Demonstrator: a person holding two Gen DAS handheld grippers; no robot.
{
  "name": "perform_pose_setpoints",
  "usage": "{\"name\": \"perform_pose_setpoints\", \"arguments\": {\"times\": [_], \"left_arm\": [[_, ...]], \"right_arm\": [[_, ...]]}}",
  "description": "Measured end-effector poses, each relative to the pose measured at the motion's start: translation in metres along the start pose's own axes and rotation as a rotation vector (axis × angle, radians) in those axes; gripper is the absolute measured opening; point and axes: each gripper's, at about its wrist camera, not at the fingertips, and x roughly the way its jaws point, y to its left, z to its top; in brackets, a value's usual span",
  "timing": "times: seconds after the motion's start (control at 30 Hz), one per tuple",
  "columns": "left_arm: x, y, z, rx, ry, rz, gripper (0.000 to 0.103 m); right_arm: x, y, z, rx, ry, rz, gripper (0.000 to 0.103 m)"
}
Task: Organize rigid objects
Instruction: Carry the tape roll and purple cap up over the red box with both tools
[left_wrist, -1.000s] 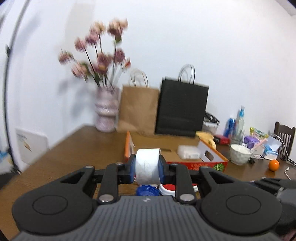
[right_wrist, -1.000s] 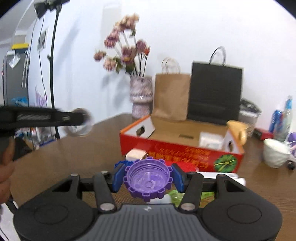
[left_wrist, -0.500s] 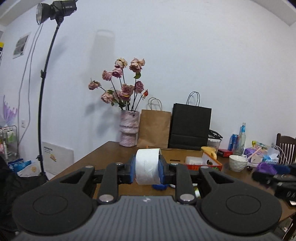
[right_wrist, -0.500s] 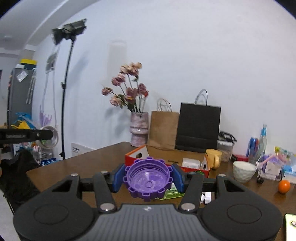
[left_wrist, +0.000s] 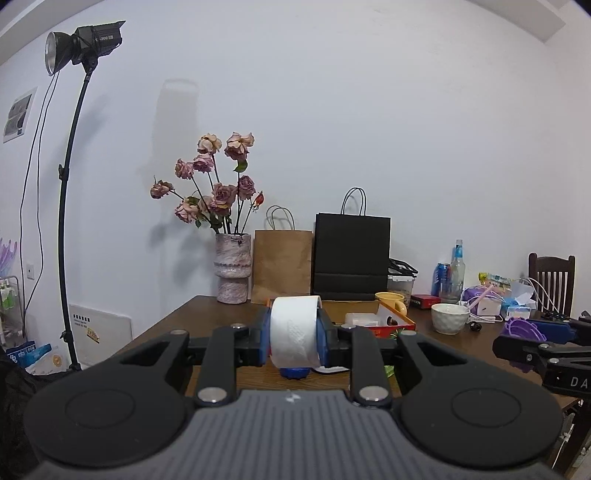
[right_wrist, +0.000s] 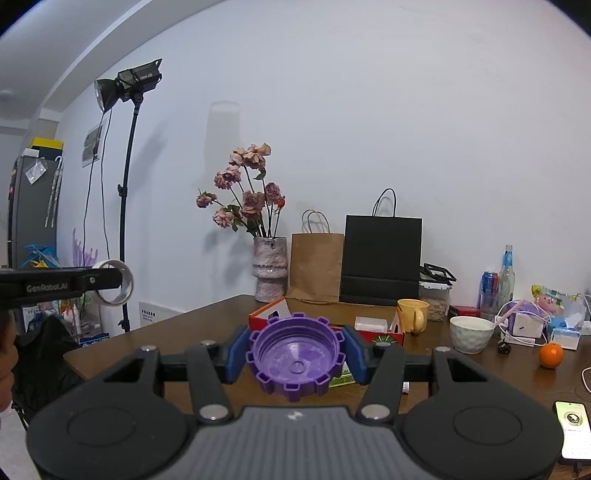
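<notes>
Our left hand-held gripper (left_wrist: 294, 336) is clamped on a white roll of tape (left_wrist: 294, 334), its blue pads pressing the roll's flat sides, held above the near edge of the brown wooden surface (left_wrist: 207, 321). Our right hand-held gripper (right_wrist: 295, 356) grips a purple plastic toothed lid (right_wrist: 295, 360), hollow side facing us, also above the surface. Beyond both sits the open red cardboard box (right_wrist: 384, 336), just beside a yellow mug (right_wrist: 413, 315).
</notes>
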Motion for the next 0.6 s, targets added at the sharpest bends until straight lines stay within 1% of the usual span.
{"name": "perform_pose_setpoints", "arguments": {"times": [0.13,0.3,0.43,0.53,0.6], "left_arm": [[0.004,-0.001,0.0,-0.006,0.012,0.0,0.024],[0.034,-0.001,0.005,-0.003,0.023,0.01,0.024],[0.08,0.005,0.013,-0.034,0.043,-0.004,0.024],[0.125,0.012,0.022,-0.062,0.072,-0.016,0.024],[0.155,0.015,0.031,-0.058,0.085,-0.028,0.024]], "right_arm": [[0.011,-0.003,0.0,0.008,0.007,0.002,0.053],[0.045,-0.017,0.006,0.016,0.02,0.005,0.053],[0.087,-0.036,0.02,0.032,0.03,0.011,0.053],[0.125,-0.051,0.035,0.03,0.04,0.01,0.053],[0.153,-0.061,0.046,0.02,0.048,-0.002,0.053]]}}
